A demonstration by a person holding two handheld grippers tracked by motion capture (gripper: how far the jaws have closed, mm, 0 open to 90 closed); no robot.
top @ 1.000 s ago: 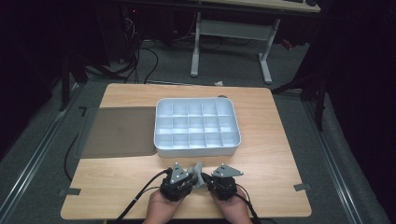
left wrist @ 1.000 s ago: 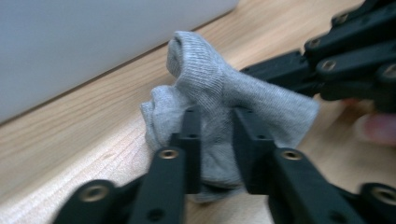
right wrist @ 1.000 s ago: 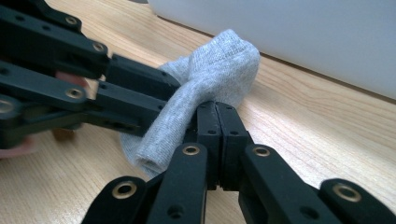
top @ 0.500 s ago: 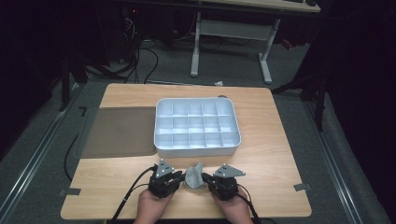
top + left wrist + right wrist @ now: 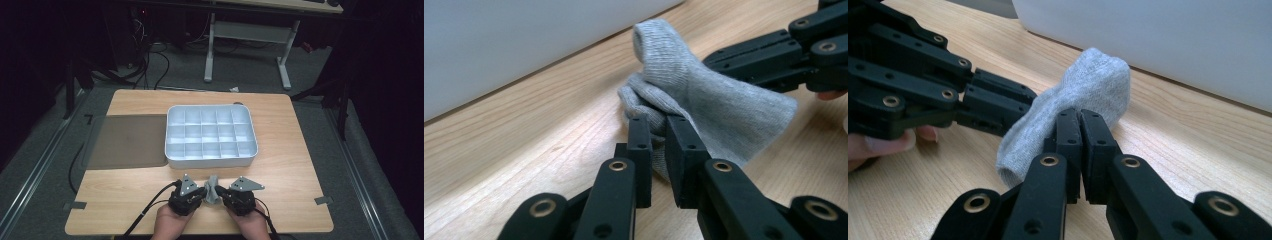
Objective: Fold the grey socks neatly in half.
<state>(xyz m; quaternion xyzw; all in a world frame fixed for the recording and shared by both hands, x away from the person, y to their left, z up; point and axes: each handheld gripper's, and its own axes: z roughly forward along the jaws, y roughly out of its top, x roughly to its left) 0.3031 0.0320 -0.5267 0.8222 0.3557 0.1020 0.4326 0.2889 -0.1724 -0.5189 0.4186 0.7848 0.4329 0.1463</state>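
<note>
Since earlier, L gripper just closed fingers onto grey sock, R gripper pinches it too, cuff hidden.

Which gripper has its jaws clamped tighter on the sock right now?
The right gripper: its jaws stand almost together, pinching the sock. The left gripper has just been closing on the sock, but a gap between its jaws remains.

Grey floor — dark room, white-legged desk
</note>
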